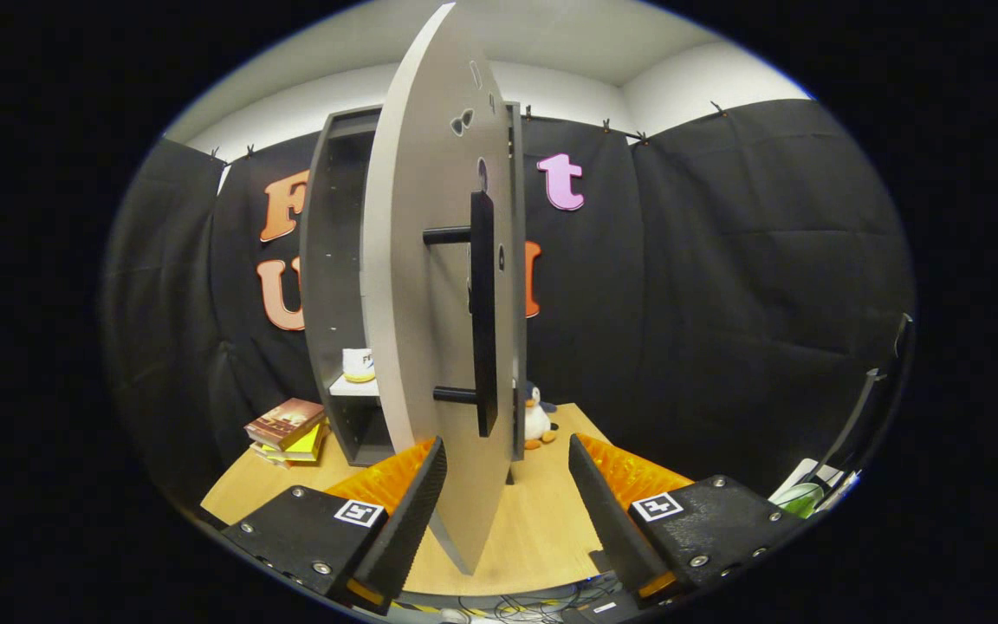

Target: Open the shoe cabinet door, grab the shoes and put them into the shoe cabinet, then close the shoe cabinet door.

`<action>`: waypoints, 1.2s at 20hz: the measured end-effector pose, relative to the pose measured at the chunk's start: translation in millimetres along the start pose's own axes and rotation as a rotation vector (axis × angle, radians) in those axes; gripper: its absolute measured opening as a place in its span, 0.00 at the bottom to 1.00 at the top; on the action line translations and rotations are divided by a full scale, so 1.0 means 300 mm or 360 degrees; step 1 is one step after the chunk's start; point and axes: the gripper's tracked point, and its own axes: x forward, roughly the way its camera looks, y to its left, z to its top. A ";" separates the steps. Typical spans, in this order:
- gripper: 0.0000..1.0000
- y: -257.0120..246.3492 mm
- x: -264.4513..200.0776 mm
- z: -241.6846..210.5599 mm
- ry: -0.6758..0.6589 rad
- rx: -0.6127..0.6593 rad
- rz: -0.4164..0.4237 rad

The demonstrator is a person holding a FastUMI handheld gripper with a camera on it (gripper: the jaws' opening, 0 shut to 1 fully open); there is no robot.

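Gripper view looks along the claw [506, 485], whose fingers stand spread apart and grasp nothing; the free edge of the cabinet door [430, 286] reaches down between them, closer to the left finger, and whether it touches that finger cannot be told. The door stands swung out nearly edge-on, its dark bar handle [482, 312] on the face turned towards the right finger. Behind it the shoe cabinet [336, 286] is open, with a shelf carrying a small white-and-yellow object [359, 365] that may be a shoe, though it is too small to be sure. The main risk, as a judgement, is the door's thin edge: a sideways move of the claw would knock the panel and swing it shut or wider than wanted, and a forward push could jam a finger against the handle. A stack of books [288, 429] lies on the wooden surface [542, 529] left of the cabinet's foot, and a penguin toy [537, 419] sits just right of the door's base, so both crowd a low sweep. Open room lies to the right of the door, above the bare surface before the dark cloth wall.
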 end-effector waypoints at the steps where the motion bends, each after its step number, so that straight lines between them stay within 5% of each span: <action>1: 0.89 0.035 0.013 0.000 -0.0006 0.0025 0.0026; 11: 0.93 0.365 0.168 0.013 -0.0068 0.0163 0.0321; 24: 0.94 0.590 0.465 0.009 -0.0042 0.0042 0.0394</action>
